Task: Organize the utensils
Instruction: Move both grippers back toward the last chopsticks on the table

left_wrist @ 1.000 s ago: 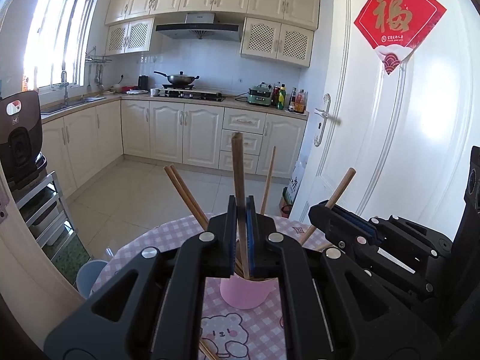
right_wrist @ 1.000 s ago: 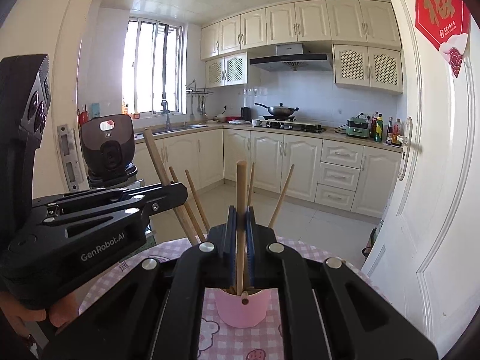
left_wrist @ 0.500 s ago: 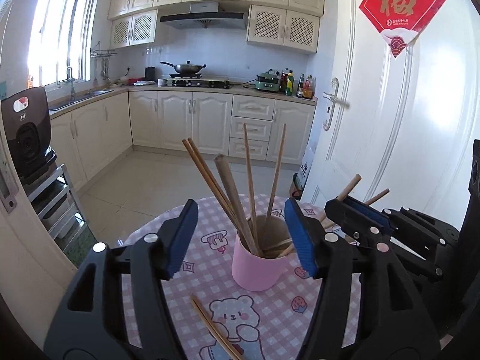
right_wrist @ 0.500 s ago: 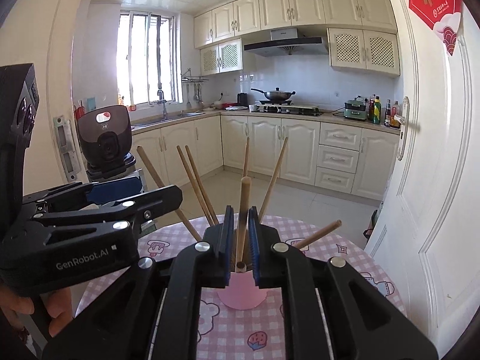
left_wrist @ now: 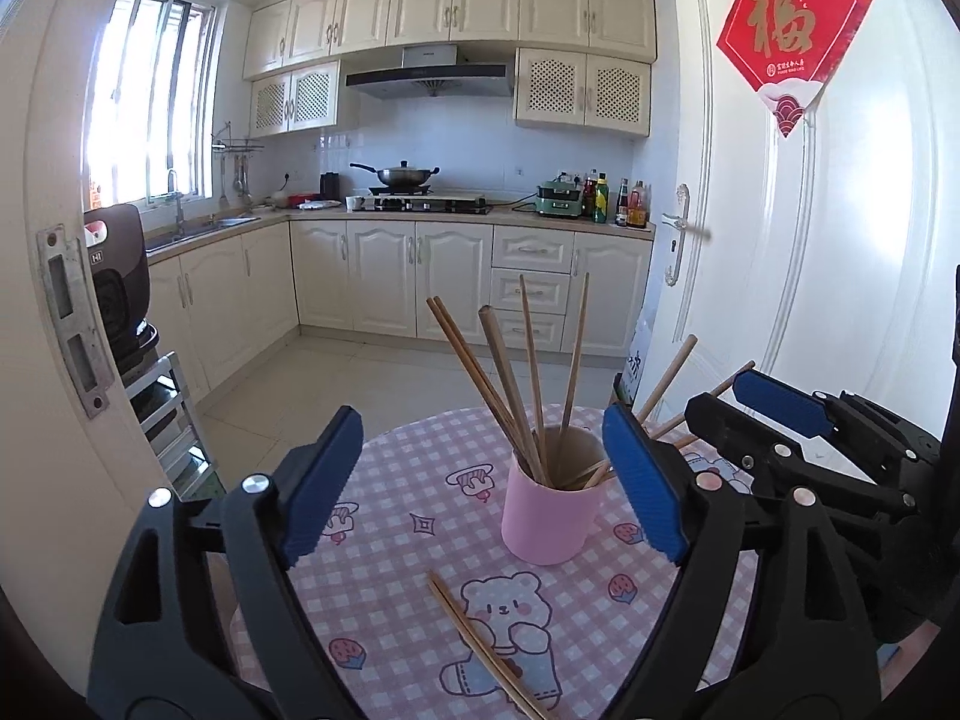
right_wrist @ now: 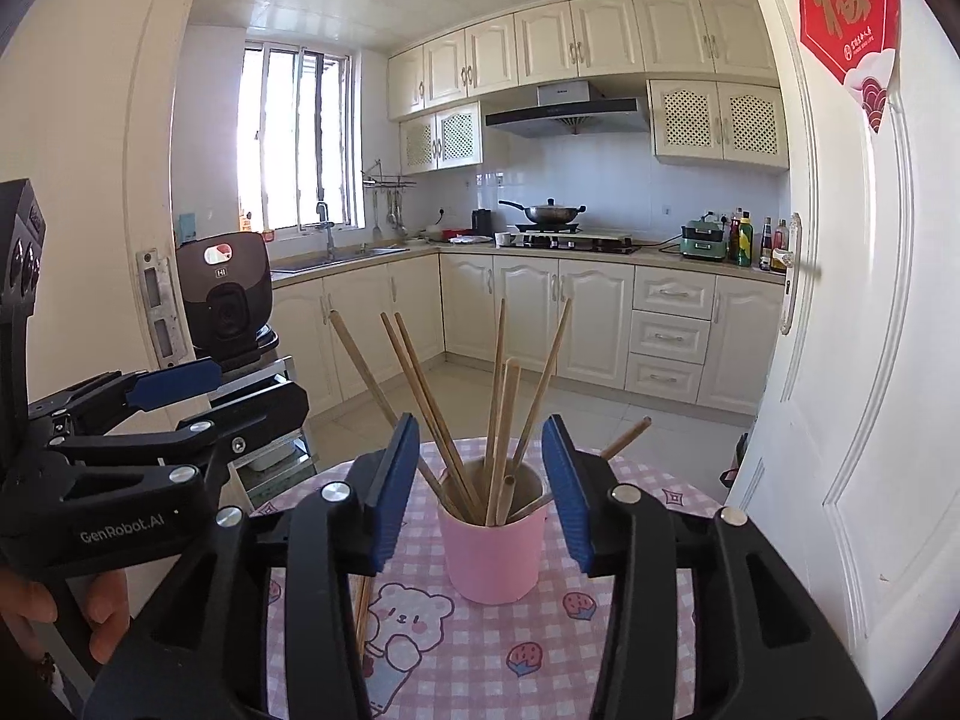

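From the left wrist view, the left gripper (left_wrist: 483, 483) has its jaws opening, blue pads wide apart with nothing gripped; the pink cup (left_wrist: 549, 510) stands beyond them on the checked tablecloth (left_wrist: 396, 546), holding a fan of wooden chopsticks (left_wrist: 510, 384) that lean outward in several directions. A loose pair of chopsticks (left_wrist: 480, 642) lies flat on the cloth nearer the camera, just in front of the cup and not yet put away. The right gripper (left_wrist: 744, 420) sits at the right, close beside the cup. From the right wrist view, that right gripper (right_wrist: 480, 492) is also opening, its pads clear on either side of the cup's rim and clamped on nothing; the cup (right_wrist: 492, 546) stands upright, sticks splayed. The left gripper (right_wrist: 180, 402) shows at the left, held by a hand (right_wrist: 66, 618). The risk, as I judge it, is a pad or finger catching one of the leaning sticks as either gripper moves past, which could tip the light cup or flick sticks out. The flat pair may also be awkward: lying flush on soft cloth, the sticks could slide or separate when pinched.
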Available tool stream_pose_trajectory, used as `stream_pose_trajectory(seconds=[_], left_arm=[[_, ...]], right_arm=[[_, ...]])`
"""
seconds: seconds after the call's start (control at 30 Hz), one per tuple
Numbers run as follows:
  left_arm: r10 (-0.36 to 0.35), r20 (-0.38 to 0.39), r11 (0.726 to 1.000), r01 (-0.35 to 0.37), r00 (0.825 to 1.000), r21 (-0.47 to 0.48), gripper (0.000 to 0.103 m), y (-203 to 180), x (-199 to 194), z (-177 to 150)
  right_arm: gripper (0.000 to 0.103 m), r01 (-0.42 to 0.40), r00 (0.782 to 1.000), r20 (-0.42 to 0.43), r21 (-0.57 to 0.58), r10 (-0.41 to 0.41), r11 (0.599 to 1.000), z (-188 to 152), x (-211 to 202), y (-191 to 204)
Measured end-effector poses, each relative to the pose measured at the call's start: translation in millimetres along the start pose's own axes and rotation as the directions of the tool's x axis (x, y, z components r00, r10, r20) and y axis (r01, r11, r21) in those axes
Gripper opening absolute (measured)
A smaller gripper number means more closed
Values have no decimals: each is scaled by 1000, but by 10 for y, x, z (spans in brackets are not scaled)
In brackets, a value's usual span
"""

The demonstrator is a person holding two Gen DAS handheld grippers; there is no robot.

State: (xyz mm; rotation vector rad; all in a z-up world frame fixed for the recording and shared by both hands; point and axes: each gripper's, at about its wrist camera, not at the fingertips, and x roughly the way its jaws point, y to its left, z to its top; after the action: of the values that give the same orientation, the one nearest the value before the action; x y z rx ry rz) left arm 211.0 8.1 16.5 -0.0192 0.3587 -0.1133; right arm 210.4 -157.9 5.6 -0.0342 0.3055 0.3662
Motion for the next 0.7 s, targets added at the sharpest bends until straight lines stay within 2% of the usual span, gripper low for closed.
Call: stream_pose_trajectory(seconds=[0.3,0.4,0.7], left_arm=[[29,121,999,-31,992,14,90,56,-493,-109],[32,140,999,-36,990,26,92,51,-591,-156],[27,110,1000,-28,994,11,94,80,-695,-388]], right_arm=[[68,9,998,64,1,-9,1000,-39,-316,112],[77,13,997,69,17,-14,1000,-82,-363,117],[82,-4,999,38,36,2,999,-337,-424,162]])
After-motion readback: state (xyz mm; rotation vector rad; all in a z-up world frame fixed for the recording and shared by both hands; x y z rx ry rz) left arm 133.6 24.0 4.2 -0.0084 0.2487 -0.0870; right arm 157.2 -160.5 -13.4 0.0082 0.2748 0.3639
